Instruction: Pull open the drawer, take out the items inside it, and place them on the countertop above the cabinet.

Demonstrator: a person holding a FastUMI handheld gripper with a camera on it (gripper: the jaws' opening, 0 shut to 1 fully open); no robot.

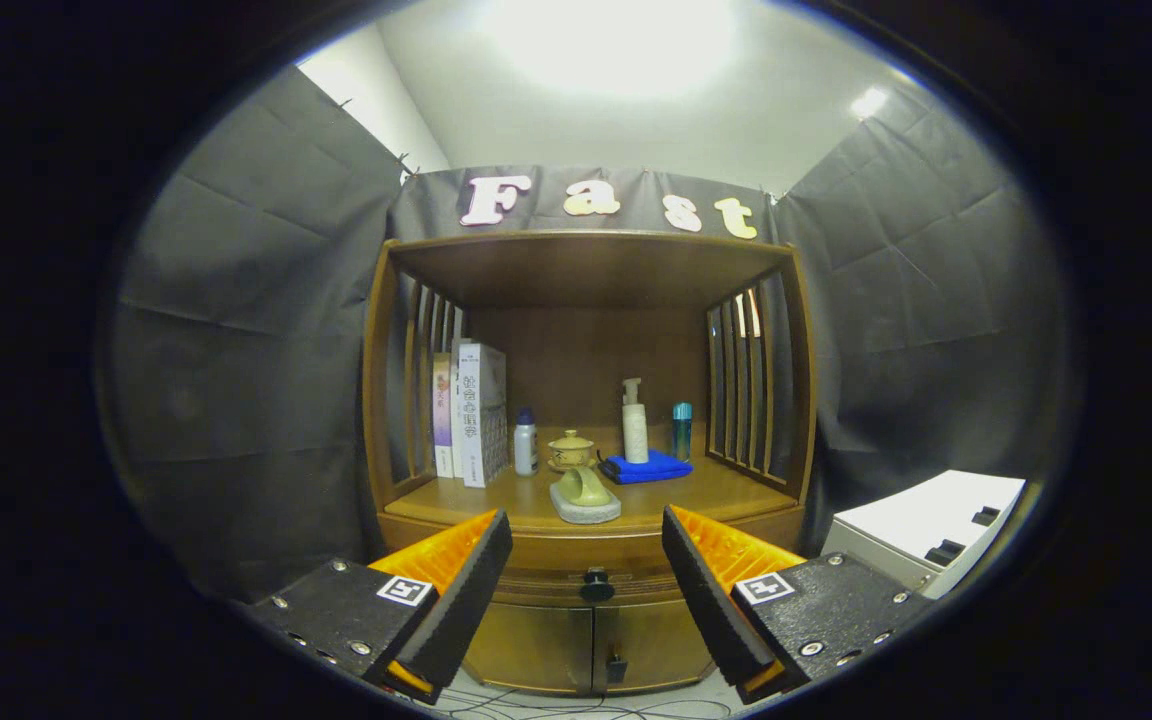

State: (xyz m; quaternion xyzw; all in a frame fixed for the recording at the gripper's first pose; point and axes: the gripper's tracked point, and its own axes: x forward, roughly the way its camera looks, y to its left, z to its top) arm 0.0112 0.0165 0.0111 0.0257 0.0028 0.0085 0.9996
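In front of the wooden cabinet (591, 450), the gripper (586, 580) hangs with its fingers spread wide and holding nothing, lined up on the dark knob (596, 583) of the closed drawer (591, 578) under the worktop (696, 490), seemingly so it can close in and pull

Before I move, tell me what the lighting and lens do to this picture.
Gripper view: ceiling light blows out to white glare; fisheye bows the cabinet posts outward; shelf interior stays dim; drawer knob sits sharp between the open gripper fingers.

Closed wooden drawer (591, 583), dark knob (596, 583)
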